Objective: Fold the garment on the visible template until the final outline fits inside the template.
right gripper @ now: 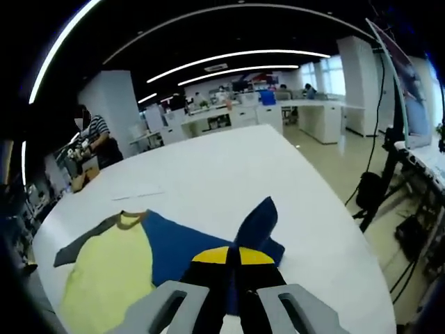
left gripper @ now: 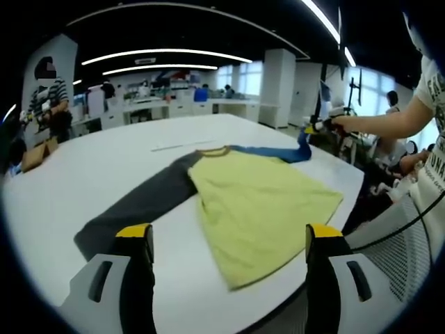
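A shirt with a yellow-green body (left gripper: 261,205) lies flat on the white table (left gripper: 104,167), one dark grey sleeve (left gripper: 139,205) stretched toward the near left. Its blue sleeve (left gripper: 278,152) runs to the far right, where the right gripper (left gripper: 306,131) lifts its end. In the right gripper view the jaws are shut (right gripper: 233,257) on the blue sleeve (right gripper: 256,223), which stands up from the pinch; the yellow body (right gripper: 111,268) lies to the left. My left gripper (left gripper: 229,240) stands open above the near hem, nothing between its fingers.
A thin pale strip (left gripper: 182,145) lies on the table beyond the collar. A person's arm (left gripper: 379,124) reaches in from the right. A person (left gripper: 49,97) stands at the far left by desks. A mesh chair (left gripper: 396,229) sits off the table's right edge.
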Demonstrator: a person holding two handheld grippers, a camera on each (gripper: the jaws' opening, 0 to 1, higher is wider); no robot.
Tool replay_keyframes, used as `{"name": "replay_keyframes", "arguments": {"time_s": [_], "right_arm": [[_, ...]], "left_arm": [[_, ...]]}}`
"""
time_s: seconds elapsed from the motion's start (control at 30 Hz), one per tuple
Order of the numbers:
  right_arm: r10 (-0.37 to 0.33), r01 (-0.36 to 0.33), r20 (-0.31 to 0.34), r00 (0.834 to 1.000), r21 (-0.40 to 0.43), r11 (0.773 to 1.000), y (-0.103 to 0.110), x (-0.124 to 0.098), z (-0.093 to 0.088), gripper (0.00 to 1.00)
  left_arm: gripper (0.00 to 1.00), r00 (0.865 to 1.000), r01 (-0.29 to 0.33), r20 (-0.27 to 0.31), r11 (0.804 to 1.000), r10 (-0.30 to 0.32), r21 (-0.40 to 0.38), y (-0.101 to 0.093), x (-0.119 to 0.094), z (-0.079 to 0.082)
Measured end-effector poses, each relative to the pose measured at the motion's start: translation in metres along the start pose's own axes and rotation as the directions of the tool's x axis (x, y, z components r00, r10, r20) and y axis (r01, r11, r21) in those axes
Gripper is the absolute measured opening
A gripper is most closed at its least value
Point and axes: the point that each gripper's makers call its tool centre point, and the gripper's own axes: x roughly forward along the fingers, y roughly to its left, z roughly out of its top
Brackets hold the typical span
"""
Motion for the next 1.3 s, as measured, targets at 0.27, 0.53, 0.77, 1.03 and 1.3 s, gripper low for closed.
{"name": "replay_keyframes", "arguments": {"time_s": [0.27,0.53,0.77,1.03,1.3], "right_arm": [[0.048,-0.048,0.006,0.999,0.008,0.999,0.021,0.009,0.001,0.0],[0.076,-0.076,-0.005,0.997,-0.002,0.997,0.035,0.018,-0.002,0.0],[0.103,-0.103,-0.013,0.995,-0.007,0.995,0.053,0.023,-0.005,0.0],[0.135,-0.135,-0.025,0.991,-0.006,0.991,0.072,0.031,-0.009,0.0],[0.16,-0.16,-0.036,0.986,0.017,0.987,0.089,0.036,-0.015,0.0]], "left_arm": [[0.87,1.0,-0.01,0.001,1.0,0.01,-0.003,0.003,-0.002,-0.002],[0.87,1.0,-0.017,-0.002,1.0,0.017,-0.008,0.005,-0.004,-0.004],[0.87,1.0,-0.016,-0.003,1.0,0.016,-0.008,0.004,-0.005,-0.004],[0.87,1.0,-0.014,-0.004,1.0,0.014,-0.006,0.004,-0.005,-0.005],[0.87,1.0,-0.015,-0.008,1.0,0.015,-0.007,0.004,-0.005,-0.005]]}}
